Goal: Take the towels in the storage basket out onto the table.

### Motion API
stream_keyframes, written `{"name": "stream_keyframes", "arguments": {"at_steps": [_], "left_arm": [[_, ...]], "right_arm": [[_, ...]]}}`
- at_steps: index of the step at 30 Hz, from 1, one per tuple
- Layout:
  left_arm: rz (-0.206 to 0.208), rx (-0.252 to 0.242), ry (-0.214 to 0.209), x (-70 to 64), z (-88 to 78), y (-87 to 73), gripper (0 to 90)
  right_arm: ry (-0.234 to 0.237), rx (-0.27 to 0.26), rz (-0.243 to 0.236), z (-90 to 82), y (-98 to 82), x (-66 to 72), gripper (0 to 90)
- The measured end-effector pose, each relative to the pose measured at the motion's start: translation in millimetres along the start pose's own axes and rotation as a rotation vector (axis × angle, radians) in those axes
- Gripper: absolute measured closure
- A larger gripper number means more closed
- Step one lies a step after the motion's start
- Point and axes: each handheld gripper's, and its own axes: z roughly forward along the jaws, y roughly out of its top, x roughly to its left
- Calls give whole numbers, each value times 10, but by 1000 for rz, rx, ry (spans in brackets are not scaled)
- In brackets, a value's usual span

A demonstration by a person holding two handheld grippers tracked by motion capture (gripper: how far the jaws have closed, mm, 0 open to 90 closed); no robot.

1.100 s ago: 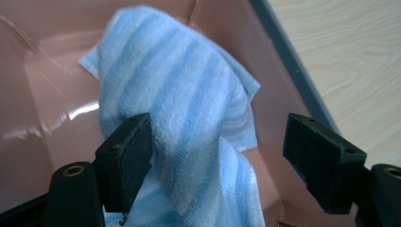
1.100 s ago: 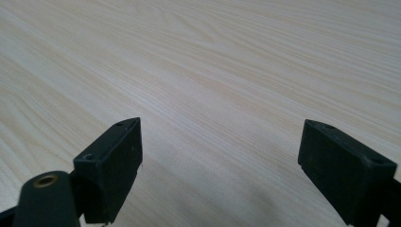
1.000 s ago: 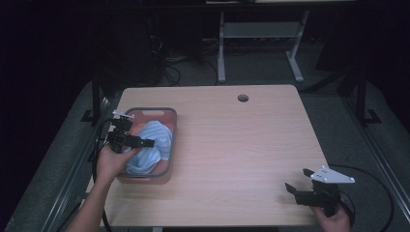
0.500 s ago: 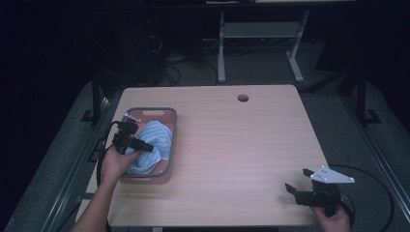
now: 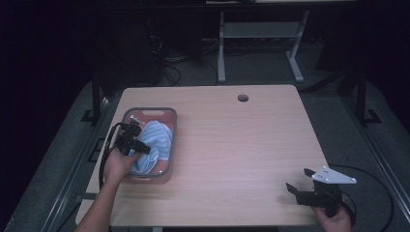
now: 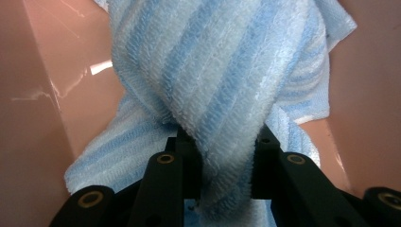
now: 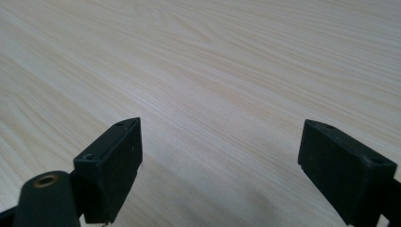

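Note:
A light blue striped towel (image 5: 157, 140) lies bunched in a pink tub with a grey rim (image 5: 173, 126) at the table's left. My left gripper (image 5: 143, 148) is over the tub, shut on a fold of the towel (image 6: 227, 94), which bulges up between the jaws; the tub's pink walls (image 6: 42, 94) stand on both sides. Near the front right corner of the table my right gripper (image 5: 299, 182) rests low, open, with bare wood (image 7: 222, 94) between its jaws.
The wooden table (image 5: 241, 145) has a round cable hole (image 5: 242, 98) at its far edge. Beyond the table are a dark floor, cables and a metal stand (image 5: 261, 34). Black rails run along both sides.
My left gripper has moved nearer within the tub, toward the front, with the towel gathered under it. The right gripper has stayed put.

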Motion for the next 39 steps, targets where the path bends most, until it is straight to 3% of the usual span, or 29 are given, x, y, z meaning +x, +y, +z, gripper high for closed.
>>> {"name": "stream_keyframes", "arguments": {"at_steps": [18, 39], "left_arm": [[-8, -122, -37, 90, -349, -94, 736], [35, -218, -49, 42, -779, -41, 733]], "right_arm": [[-5, 1, -1, -7, 0, -8, 141], [-9, -2, -2, -11, 3, -20, 141]]}}
